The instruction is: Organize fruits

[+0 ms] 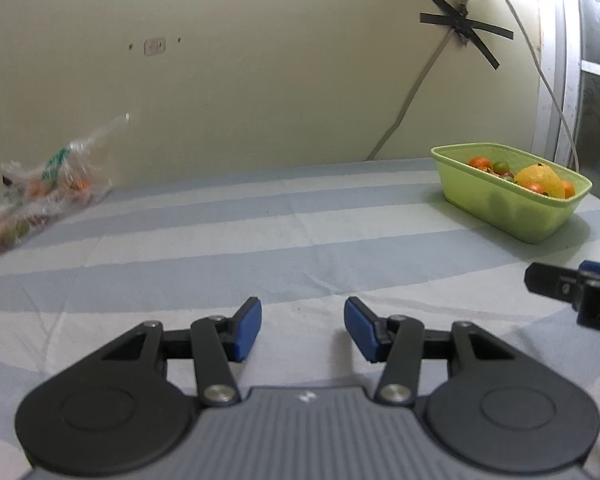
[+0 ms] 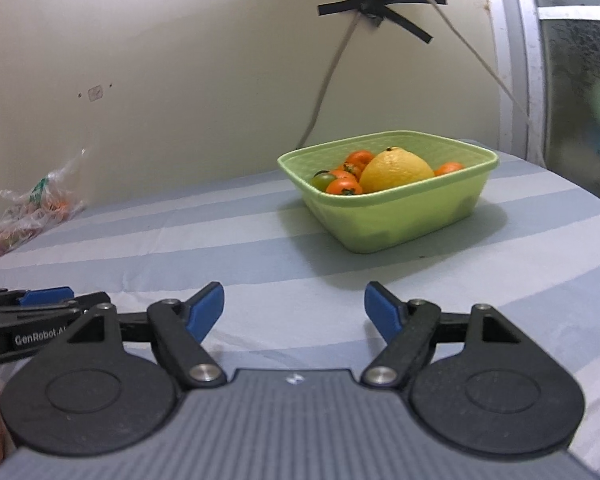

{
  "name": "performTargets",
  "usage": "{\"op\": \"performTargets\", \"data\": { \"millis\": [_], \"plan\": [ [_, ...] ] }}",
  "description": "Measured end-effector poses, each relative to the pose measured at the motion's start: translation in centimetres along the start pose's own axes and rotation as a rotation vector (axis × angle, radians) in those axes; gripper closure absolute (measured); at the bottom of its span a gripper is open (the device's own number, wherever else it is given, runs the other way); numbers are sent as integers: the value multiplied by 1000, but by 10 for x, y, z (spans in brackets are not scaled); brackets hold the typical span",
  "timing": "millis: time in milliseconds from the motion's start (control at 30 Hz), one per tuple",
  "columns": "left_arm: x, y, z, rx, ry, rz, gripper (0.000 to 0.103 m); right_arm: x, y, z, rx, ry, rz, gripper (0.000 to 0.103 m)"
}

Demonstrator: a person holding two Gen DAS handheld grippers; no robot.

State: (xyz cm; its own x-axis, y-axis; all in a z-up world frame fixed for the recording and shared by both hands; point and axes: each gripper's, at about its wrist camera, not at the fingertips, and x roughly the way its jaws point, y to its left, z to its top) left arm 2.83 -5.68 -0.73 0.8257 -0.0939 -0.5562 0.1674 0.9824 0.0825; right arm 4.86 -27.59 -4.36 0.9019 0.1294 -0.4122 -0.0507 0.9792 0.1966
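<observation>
While both hand-held grippers hover low over a bed or table covered in a pale blue and white striped cloth, neither one holds anything. The left gripper has its blue-padded jaws parted with only bare cloth showing between them. The right gripper stands wider apart, its jaws also empty, and points toward a light green plastic tub resting on the cloth near the far right side. Inside the tub sit a large yellow citrus fruit, several small orange-red tomatoes and one small green tomato. Well apart from the tub, against the cream wall at the far left, lies a crumpled clear plastic bag with more small orange and red fruits showing blurrily through it. On the wall above the tub, strips of black tape cross over a fitting from which grey cables hang down behind the cloth
</observation>
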Motion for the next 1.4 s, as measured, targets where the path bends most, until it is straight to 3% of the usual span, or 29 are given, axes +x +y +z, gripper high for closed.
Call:
{"op": "performTargets", "data": {
  "millis": [133, 433, 800, 967, 1033, 1400],
  "plan": [
    [-4, -8, 0, 33, -22, 22, 53, -9, -3, -3, 20, -29, -21, 24],
    [-8, -32, 0, 27, 5, -45, 49, -30, -29, -8, 45, -76, -105, 24],
    [-17, -64, -6, 63, 15, -73, 42, -45, -63, -8, 96, -125, -161, 24],
    [-20, -75, -3, 74, 5, -91, 36, -48, -77, -9, 138, -135, -162, 24],
    [-21, -80, -4, 85, -5, -89, 21, -48, -78, -9, 141, -135, -152, 24],
    [-25, -91, -9, 139, -59, -44, 15, -46, -74, -10, 106, -132, -102, 24]
  ]
}}
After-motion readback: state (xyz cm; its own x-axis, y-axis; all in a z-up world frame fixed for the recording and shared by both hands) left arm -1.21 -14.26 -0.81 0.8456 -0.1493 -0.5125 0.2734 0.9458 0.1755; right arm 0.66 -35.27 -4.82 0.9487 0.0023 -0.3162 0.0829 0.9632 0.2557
